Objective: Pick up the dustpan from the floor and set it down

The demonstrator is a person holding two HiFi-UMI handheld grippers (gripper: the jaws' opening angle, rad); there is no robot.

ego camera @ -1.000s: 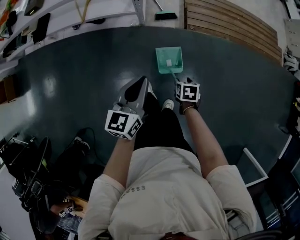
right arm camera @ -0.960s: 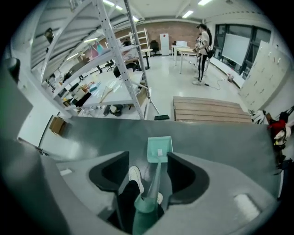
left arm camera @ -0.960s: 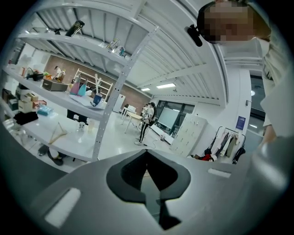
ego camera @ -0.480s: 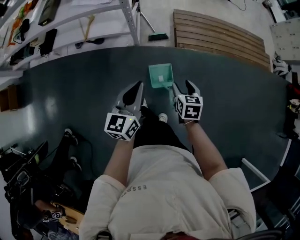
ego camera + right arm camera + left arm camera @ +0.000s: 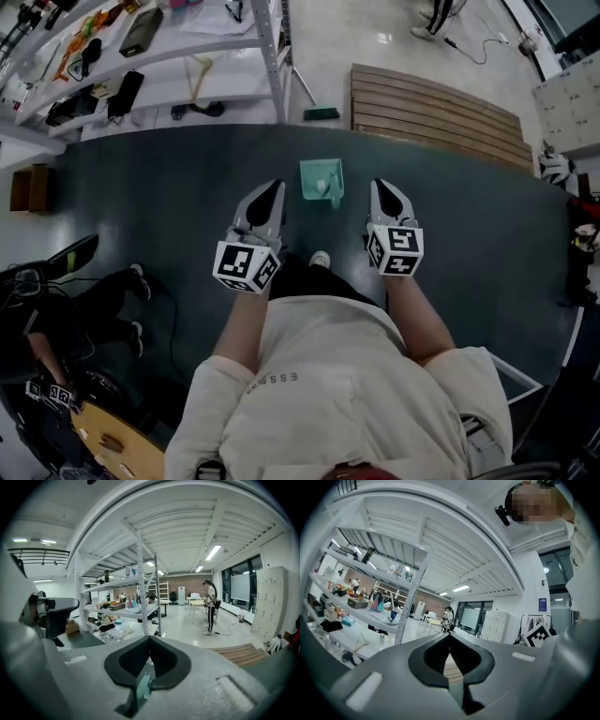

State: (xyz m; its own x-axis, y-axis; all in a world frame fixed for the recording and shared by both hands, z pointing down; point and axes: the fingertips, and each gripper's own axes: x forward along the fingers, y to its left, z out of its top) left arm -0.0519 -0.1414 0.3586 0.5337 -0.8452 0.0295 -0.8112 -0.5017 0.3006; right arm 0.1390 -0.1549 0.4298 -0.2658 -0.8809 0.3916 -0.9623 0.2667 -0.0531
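The teal dustpan [image 5: 321, 178] lies on the dark floor [image 5: 169, 197] in the head view, between and just beyond my two grippers. My left gripper [image 5: 276, 185] hangs left of it, jaws shut with nothing in them; in the left gripper view its jaws [image 5: 450, 635] meet at the tip. My right gripper [image 5: 379, 185] hangs right of the dustpan, apart from it, shut and holding nothing. In the right gripper view [image 5: 150, 637] a sliver of the teal dustpan [image 5: 142, 686] shows through the gap under the jaws, far below.
Metal shelving [image 5: 274, 56] with cluttered shelves stands beyond the dark floor at the top left. A wooden slatted platform [image 5: 436, 105] lies at the top right, and a brush head [image 5: 322, 114] beside it. A seated person [image 5: 89, 300] is at the left. A shoe [image 5: 320, 259] shows below the dustpan.
The right gripper was open at the dustpan's handle; now it is shut, empty and off to the right. Both grippers have risen and the dustpan stays on the floor.
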